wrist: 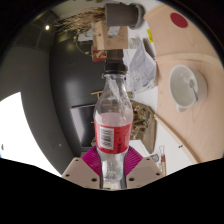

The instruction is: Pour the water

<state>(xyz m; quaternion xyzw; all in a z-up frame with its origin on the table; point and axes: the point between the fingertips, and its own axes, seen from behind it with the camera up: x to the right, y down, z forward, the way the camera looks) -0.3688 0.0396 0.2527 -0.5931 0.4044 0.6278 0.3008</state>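
The gripper (113, 166) points forward, its two fingers (84, 168) sitting close on both sides of the bottle (112, 115). Their pink pads (92, 160) press on the bottle's bottom part and hold it standing up.

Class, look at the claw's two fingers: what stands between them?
In the gripper view, a clear plastic bottle with a red label and dark cap stands upright between the claw's fingers, which press on its lower body.
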